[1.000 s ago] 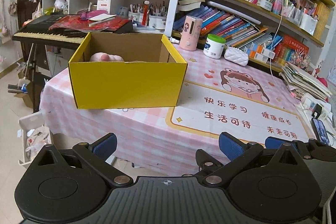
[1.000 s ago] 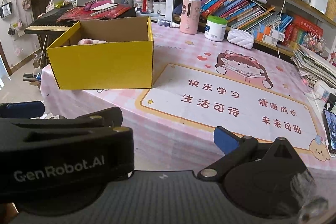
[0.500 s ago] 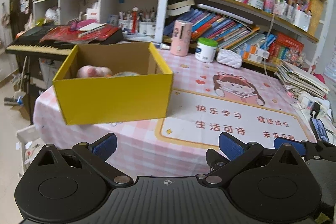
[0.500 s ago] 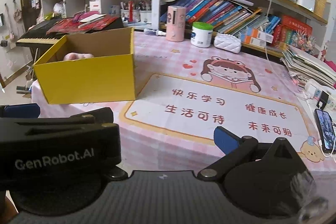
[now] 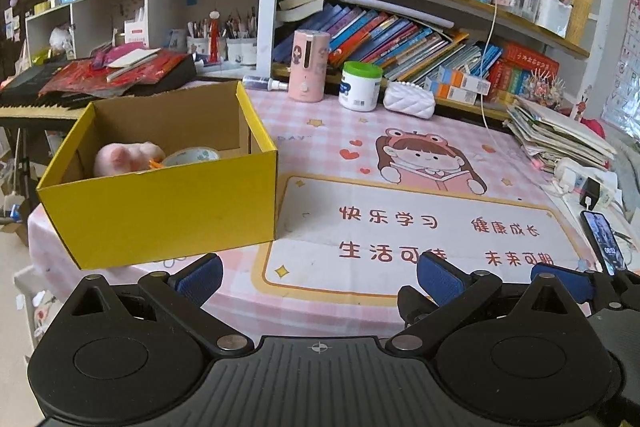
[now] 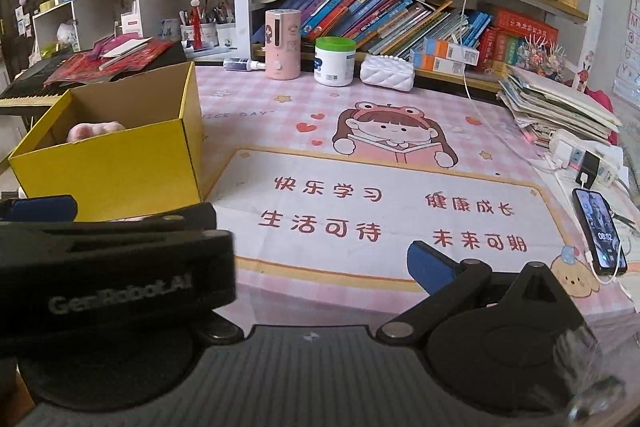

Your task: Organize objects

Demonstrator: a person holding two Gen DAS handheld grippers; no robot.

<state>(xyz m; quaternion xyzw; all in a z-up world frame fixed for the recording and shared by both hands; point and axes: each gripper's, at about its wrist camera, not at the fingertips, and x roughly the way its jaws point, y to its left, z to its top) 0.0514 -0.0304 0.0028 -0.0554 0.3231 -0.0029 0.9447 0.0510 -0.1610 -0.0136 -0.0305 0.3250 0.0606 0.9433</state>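
The yellow cardboard box (image 5: 160, 203) stands open-topped on the pink checked table (image 5: 328, 135), at the table's near left corner, and it serves as the landmark here. Inside the box, against its left wall, lies a pink plush toy (image 5: 126, 157); just right of the toy, still inside, sits a round roll of tape (image 5: 192, 155) with an orange bit between them that is too small to identify. To the right of the box the table bears a printed mat (image 5: 416, 227) with a cartoon girl and red characters, and that stretch carries no loose items. Behind the box and to its right, along the table's far edge, stand a pink cylindrical canister (image 5: 310, 67), a white jar with a green lid (image 5: 360, 87) and a white quilted pouch (image 5: 410, 99), in a row from left to right. Far to the right of the box a phone (image 6: 600, 231) lies on its cable near the table's edge. The left gripper (image 5: 318, 273) hangs in front of the box, jaws spread wide and empty, blue pads (image 5: 200, 273) apart. The right gripper (image 6: 230, 231) is to the right of the box, jaws likewise released with nothing between them; its left finger is hidden behind the left gripper's body.
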